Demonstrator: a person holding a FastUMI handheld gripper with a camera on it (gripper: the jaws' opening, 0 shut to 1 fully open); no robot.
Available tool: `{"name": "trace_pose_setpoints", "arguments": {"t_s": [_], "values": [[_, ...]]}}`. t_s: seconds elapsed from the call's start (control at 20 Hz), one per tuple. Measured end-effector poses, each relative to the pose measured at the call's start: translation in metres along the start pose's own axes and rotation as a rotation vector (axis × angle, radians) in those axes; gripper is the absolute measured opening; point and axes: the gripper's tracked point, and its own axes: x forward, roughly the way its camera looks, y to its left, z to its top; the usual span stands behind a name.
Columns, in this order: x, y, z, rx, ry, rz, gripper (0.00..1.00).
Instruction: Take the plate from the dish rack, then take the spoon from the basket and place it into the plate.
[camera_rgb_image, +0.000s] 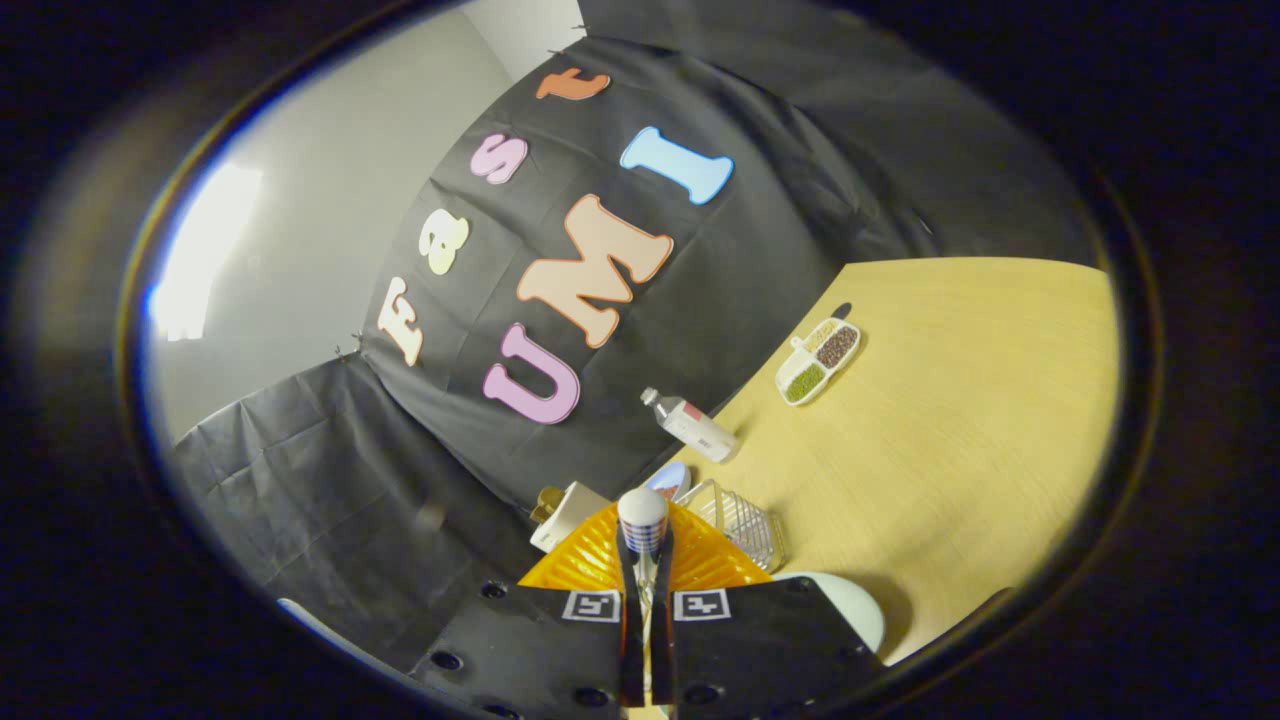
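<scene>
My gripper (646, 575) is shut on the spoon (642, 520), a white piece with blue stripes that sticks up between the two fingers. Right behind the spoon is the orange ribbed basket (585, 565). A pale round plate (852, 608) lies on the wooden table just to the right of the fingers, partly hidden by them. Beyond the basket stands the wire dish rack (745, 520), with a blue-rimmed dish (668, 478) beside it.
A clear bottle (690, 425) lies on its side near the table's (960, 420) back edge. Farther off sits a white divided dish of beans (818, 362). A white carton (565, 512) stands left of the basket. Black cloth hangs behind.
</scene>
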Motion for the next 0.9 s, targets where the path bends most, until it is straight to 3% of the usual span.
{"name": "trace_pose_setpoints", "arguments": {"t_s": [0.25, 0.55, 0.9], "values": [[-0.024, -0.033, -0.036, 0.033, 0.116, -0.018, 0.05], [-0.028, -0.072, -0.050, 0.100, 0.167, -0.049, 0.06], [-0.028, -0.083, -0.066, 0.116, 0.216, -0.053, 0.06]]}}
